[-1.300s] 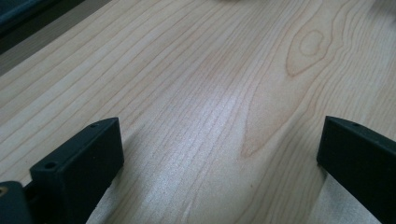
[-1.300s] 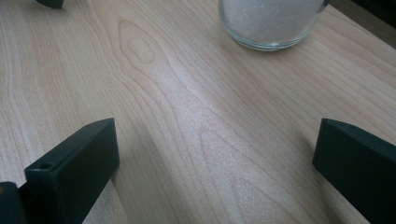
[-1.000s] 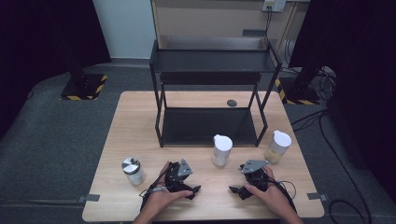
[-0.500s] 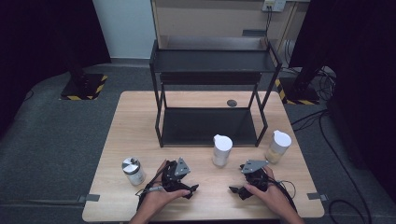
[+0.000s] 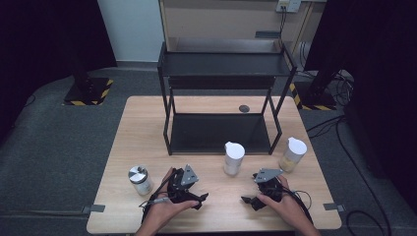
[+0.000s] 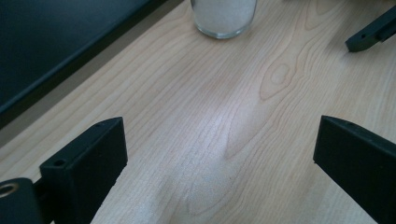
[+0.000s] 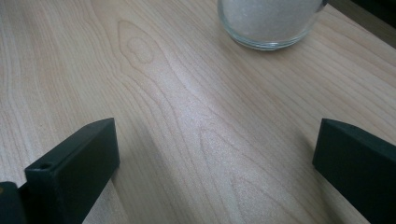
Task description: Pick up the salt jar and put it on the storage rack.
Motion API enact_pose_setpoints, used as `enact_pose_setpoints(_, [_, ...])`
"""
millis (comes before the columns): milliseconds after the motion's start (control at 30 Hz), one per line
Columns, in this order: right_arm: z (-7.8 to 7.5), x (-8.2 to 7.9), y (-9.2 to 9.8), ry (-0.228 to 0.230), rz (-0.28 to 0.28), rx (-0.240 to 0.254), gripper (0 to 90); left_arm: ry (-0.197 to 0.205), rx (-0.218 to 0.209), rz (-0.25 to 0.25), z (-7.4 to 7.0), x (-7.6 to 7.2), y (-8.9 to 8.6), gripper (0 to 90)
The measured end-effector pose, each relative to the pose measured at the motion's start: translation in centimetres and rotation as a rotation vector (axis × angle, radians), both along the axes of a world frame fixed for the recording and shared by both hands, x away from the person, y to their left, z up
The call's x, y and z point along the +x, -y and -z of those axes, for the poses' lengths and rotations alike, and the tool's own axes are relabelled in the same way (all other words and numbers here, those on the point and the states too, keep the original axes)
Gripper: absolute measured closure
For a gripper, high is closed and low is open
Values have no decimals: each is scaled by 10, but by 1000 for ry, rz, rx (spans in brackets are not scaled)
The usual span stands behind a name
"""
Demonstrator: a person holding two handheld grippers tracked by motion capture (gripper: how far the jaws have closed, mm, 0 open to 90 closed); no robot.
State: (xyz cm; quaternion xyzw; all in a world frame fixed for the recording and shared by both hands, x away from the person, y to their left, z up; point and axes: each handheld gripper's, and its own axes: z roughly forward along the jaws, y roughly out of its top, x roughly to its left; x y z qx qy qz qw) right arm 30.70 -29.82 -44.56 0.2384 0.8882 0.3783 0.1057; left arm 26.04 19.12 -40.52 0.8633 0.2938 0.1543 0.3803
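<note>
Wooden table (image 5: 147, 128), black shelf (image 5: 223, 93), dark room

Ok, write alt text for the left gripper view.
A left gripper with its two black jaws spread wide over a pale wooden table, nothing between them. A glass jar of white grains stands ahead, with a black shelf at the left.

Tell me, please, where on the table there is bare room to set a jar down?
Free: the wood left of the rack, behind the metal-lidded jar, and the strip between the two grippers. Crowded: the front right, where two white-lidded jars stand near the rack's feet.
</note>
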Motion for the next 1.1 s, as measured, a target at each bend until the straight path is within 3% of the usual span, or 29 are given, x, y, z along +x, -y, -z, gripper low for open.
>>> enact_pose_setpoints(233, [0,0,0,0,0,0,9,6,10,-24,-15,-6,-6,21])
enact_pose_setpoints(733, [0,0,0,0,0,0,9,25,-9,-64,-38,-12,-25,24])
enact_pose_setpoints(1100, [0,0,0,0,1,0,9,63,-27,-82,-56,-21,-40,24])
